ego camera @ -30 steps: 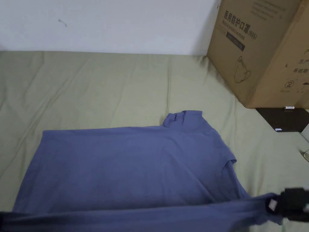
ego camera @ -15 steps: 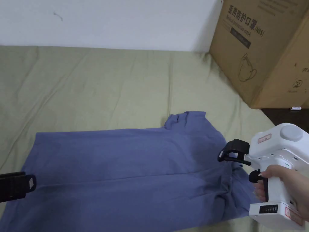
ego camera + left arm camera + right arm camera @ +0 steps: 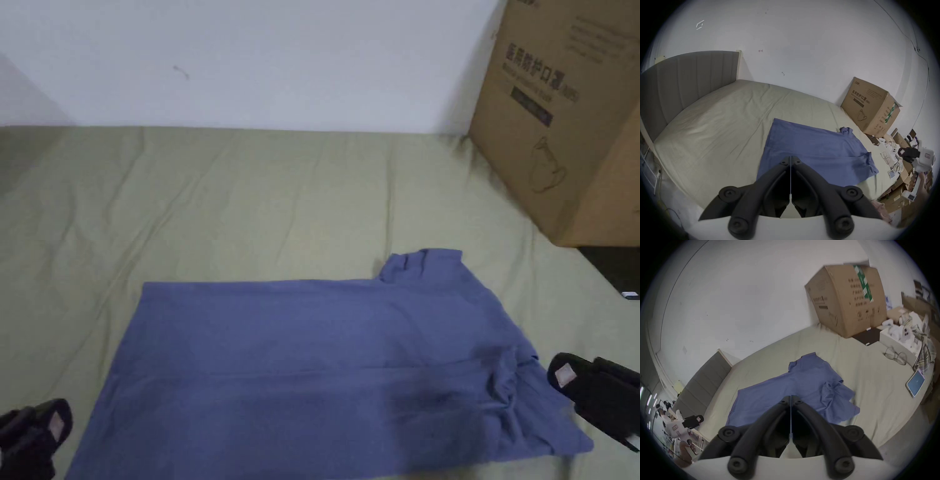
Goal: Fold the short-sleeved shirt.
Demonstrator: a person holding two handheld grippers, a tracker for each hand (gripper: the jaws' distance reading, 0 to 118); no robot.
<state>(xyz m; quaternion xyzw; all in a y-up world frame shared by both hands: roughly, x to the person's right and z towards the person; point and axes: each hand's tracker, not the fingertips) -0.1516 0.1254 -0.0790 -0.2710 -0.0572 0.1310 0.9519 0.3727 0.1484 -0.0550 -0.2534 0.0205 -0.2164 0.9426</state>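
Shirt: your blue short-sleeved shirt (image 3: 325,369) lies flat toward the bed's near edge, collar toward the right end, hem toward the headboard (image 3: 688,84) end.
Done: the long near side looks folded over the body, with one sleeve bunched at the collar end.
Left: the far side and the crosswise folds, as I judge it.
Left gripper (image 3: 791,160): your jaws are closed on nothing, off the hem corner.
Right gripper (image 3: 791,399): jaws together and empty, beside the sleeve.
Surface: an olive-green bedsheet (image 3: 250,206), lightly creased.
Room: white wall; cardboard box (image 3: 562,125) at the far right corner; eyeglasses (image 3: 895,356) and a phone (image 3: 916,384) near the right edge.
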